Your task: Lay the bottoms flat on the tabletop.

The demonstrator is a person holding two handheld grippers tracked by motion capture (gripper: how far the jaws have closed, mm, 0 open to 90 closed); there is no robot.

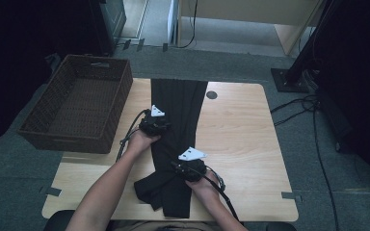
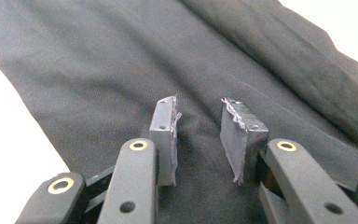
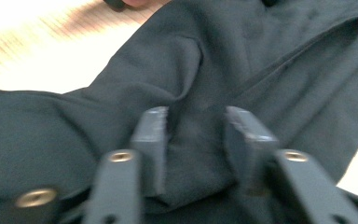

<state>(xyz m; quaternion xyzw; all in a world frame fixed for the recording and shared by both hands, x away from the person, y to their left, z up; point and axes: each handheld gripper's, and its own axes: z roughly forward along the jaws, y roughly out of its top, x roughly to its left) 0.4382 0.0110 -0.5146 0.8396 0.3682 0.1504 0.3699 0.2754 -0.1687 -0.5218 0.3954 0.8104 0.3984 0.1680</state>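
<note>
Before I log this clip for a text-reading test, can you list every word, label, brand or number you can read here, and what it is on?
There is no readable text here.
Black cloth garment on the light wooden table: no label or print shows.
Dark brown wicker basket: no tag visible.
Left gripper and right gripper: black jaws with brass-ringed holes, no markings.

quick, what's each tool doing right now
left tool: jaws apart, resting on the black garment, no cloth pinched.
right tool: a fold of the garment between its jaws; grip cannot be told.
</note>
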